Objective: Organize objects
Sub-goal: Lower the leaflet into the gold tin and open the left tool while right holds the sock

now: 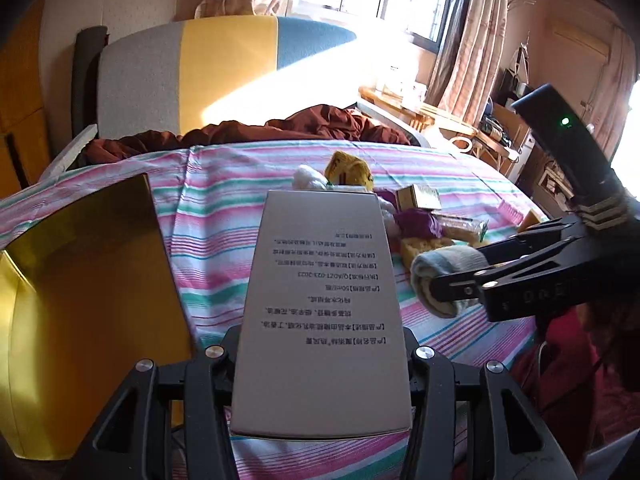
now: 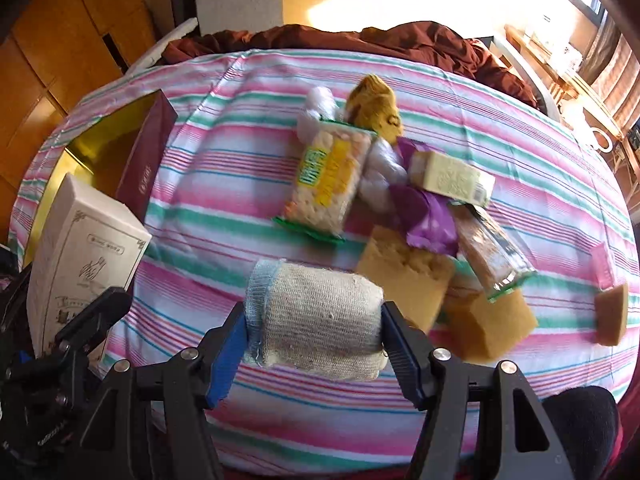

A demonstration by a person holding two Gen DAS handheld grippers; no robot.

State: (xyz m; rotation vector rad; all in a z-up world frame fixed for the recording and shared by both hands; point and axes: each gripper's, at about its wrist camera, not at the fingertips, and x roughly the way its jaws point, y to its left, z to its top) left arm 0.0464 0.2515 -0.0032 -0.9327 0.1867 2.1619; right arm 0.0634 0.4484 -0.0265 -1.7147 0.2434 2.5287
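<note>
My left gripper is shut on a tall white carton with printed text, held above the striped bed; the carton also shows in the right wrist view. My right gripper is shut on a rolled grey-white sock, also seen in the left wrist view. An open gold-lined box with a maroon side lies at the left. A pile lies on the bed: a cracker pack, a yellow knit item, a purple wrapper, a small cream box, and sponges.
The striped sheet covers the bed. A brown blanket lies bunched at the far end against a grey, yellow and blue headboard. A sponge piece lies at the right edge. Shelves and curtains stand at the right.
</note>
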